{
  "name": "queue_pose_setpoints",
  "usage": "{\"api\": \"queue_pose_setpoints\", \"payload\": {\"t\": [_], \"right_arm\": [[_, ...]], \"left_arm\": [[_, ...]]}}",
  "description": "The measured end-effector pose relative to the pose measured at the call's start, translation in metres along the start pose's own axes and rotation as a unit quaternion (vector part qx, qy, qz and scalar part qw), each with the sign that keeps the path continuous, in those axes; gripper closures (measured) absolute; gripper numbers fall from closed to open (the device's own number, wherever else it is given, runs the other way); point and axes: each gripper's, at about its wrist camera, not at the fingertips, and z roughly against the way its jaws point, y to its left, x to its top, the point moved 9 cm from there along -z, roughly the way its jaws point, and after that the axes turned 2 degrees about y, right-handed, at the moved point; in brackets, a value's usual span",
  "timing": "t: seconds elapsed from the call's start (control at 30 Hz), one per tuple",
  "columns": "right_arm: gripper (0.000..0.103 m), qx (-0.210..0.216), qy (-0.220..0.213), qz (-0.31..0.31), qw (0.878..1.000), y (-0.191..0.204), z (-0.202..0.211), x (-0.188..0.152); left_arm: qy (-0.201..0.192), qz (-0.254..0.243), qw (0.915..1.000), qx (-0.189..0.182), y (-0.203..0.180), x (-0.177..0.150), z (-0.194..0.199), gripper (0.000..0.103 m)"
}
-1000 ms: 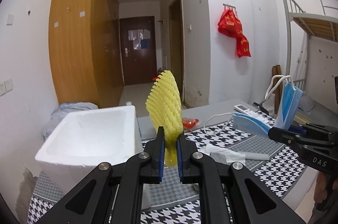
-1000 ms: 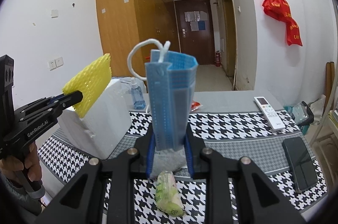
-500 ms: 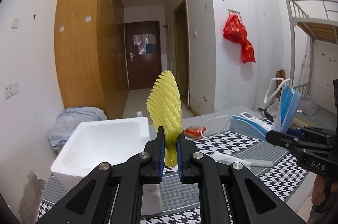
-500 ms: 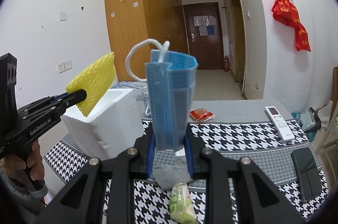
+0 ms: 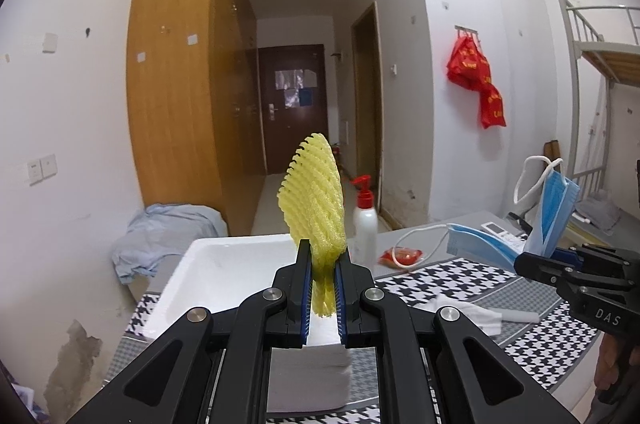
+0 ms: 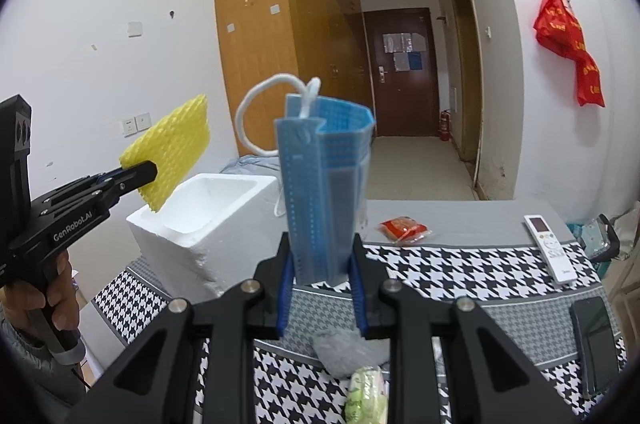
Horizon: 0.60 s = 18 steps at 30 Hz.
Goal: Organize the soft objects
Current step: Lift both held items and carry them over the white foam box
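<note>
L wrist – grip: my left gripper fingers are clamped on the yellow foam net; net stands upright, long axis toward 12.
L wrist – target: white foam box sits just below/ahead, opening at 10–11 of the fingertips. L hand is the nearer one, I judge.
L wrist – change: box now closer & lower in view vs a sec ago; pump bottle has come into sight behind the net.
R wrist – grip: my right gripper fingers pinch the blue face mask, upright, ear loop at top.
R wrist – target: box at 10, well to the left across the bench.
R wrist – change: box nearer centre than before; both grips unchanged.
</note>
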Motion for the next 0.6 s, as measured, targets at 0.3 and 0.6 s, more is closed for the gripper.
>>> {"api": "queue_pose_setpoints", "payload": {"t": [0.3,0.6], "right_arm": [[0.074,0.019,0.001,0.01,1.0,0.012,-0.01,0.004],[0.074,0.023,0.004,0.01,1.0,0.013,-0.018,0.005]], "left_arm": [[0.014,0.01,0.9997,0.017,0.023,-0.002,-0.007,0.093],[0.048,0.012,0.9986,0.02,0.038,-0.008,-0.028,0.093]]}}
